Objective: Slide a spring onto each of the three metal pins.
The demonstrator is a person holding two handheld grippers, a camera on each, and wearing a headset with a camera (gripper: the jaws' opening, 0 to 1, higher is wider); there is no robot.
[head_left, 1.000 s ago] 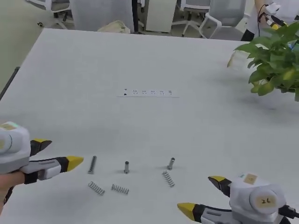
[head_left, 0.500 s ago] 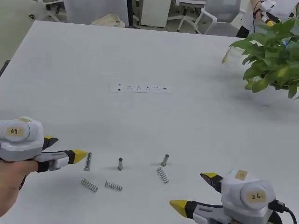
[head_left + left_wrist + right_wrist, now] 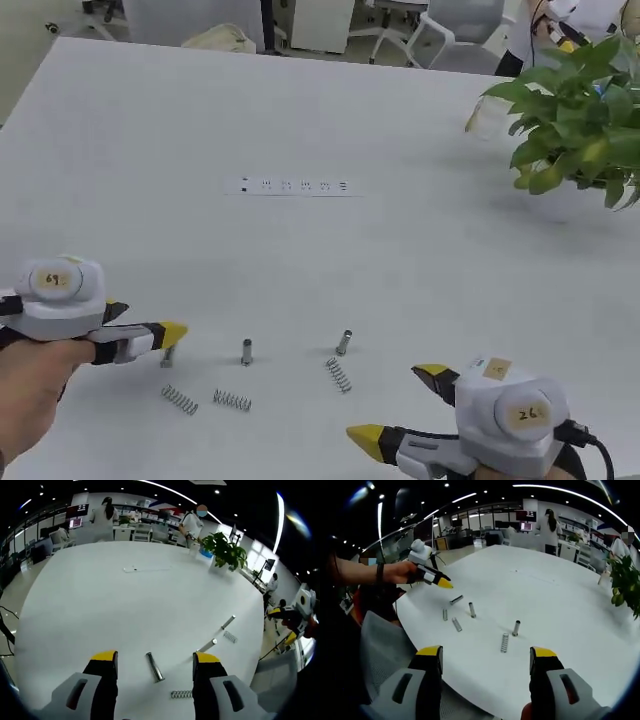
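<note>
Where the head view looks down on the near part of the white table (image 3: pixel 420 250), three metal pins are set in a row, with three springs a little nearer the person. The left pin (image 3: pixel 167 355) lies flat on the surface, as far as the left gripper view allows a judgement. The middle pin (image 3: pixel 247 351) and the right pin (image 3: pixel 344 343) appear to stand upright. The left spring (image 3: pixel 180 399) and the middle spring (image 3: pixel 232 401) lie near each other, in front of the first two pins and apart from them. The right spring (image 3: pixel 338 374) lies just beside the foot of the right pin; contact cannot be judged. All three springs lie loose on the table.

The left gripper (image 3: pixel 143 322), held in a hand (image 3: pixel 30 385), is at the left pin, and one yellow fingertip overlaps the pin's far end in the head view. In the left gripper view its jaws are spread wide, with the left pin lying between them, touched by neither.

The right gripper (image 3: pixel 398 404) is low at the near right, well apart from the pins. Its jaws are likewise spread wide and hold nothing.

A power strip (image 3: pixel 293 186) lies farther up the table, and a plant (image 3: pixel 580 110) stands at the far right.
</note>
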